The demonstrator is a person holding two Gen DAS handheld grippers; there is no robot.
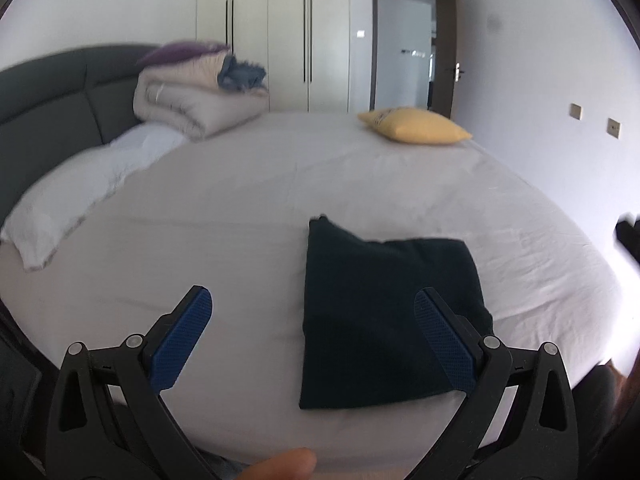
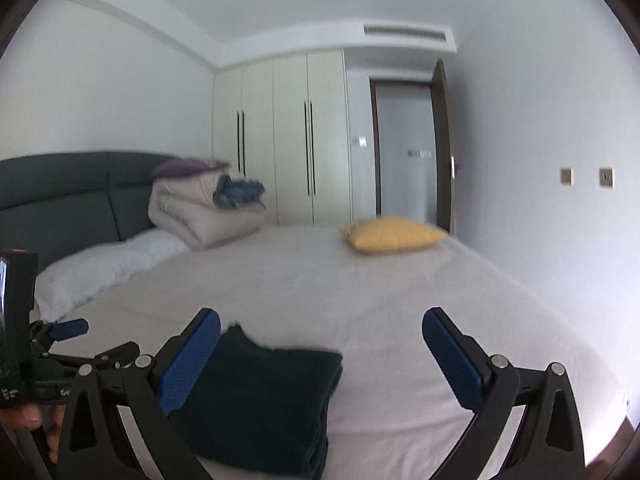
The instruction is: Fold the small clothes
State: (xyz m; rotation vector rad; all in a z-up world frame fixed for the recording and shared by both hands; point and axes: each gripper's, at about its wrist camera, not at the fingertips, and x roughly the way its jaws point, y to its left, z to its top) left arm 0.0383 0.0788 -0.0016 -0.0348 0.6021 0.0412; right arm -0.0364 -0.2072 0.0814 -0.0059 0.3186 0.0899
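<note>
Both sets of jaws spread wide, nothing between them: left gripper point(image 1: 312, 316) and right gripper point(image 2: 320, 332) hover above the near part of the bed point(image 1: 248, 208), neither touching cloth. Dark garment point(image 1: 384, 320) lies flat on the sheet near the near edge, already a compact rectangle with stacked layers showing at its near edge in the right wrist view point(image 2: 264, 404). It sits toward the right of the left gripper's span and toward the left of the right gripper's.

Judgement: fold looks done or nearly so; one far corner point(image 1: 322, 219) pokes up a bit. To do the step well: pinch that loose corner only, lay it flush, press the top layer flat, avoid dragging the bundle or catching the sheet underneath. Low, shallow approach; thick soft fabric will spring open if lifted by one layer.

Counts:
- dark garments: one
- grippers: two
- yellow pillow point(image 1: 416, 125): one, far right
- white pillow point(image 1: 76, 192): one, left
- folded duvet stack point(image 1: 192, 96): one, far left, with a purple item and a blue-grey item on top
- wardrobe point(image 1: 276, 36): one, far wall
- door point(image 1: 404, 44): one, open
</note>
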